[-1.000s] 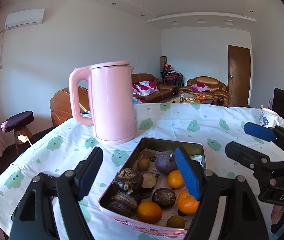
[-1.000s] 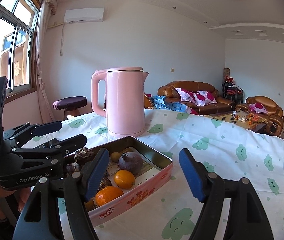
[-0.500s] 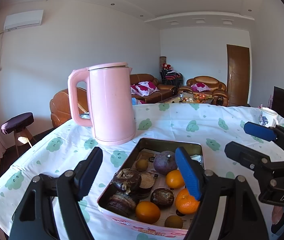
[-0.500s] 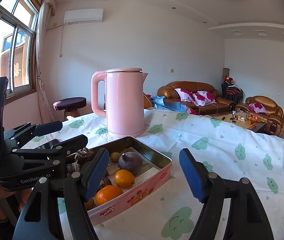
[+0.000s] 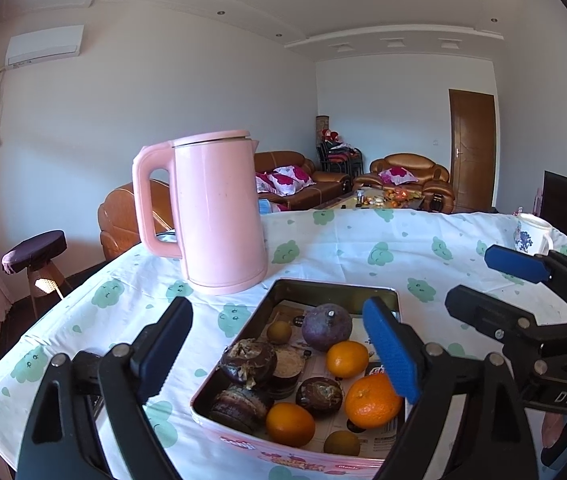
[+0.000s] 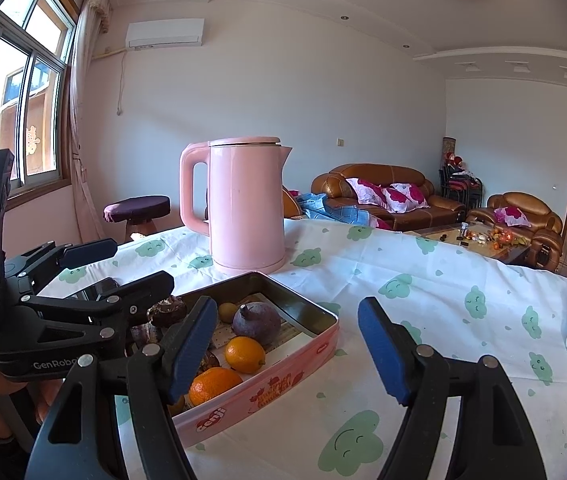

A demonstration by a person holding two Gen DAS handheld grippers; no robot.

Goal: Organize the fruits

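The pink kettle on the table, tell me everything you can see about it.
The pink kettle stands upright on the cloud-print tablecloth, just behind the far end of the fruit tin and apart from it. It looks like smooth matte plastic with a few faint scuffs: a tall, slightly tapered body, a flat lid that is shut, a small pointed spout on the right and a loop handle on the left. Neither gripper touches it.

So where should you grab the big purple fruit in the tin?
Pinch the purple fruit across its round middle, coming from above. Its stem points up, and the tin wall and an orange crowd its sides.
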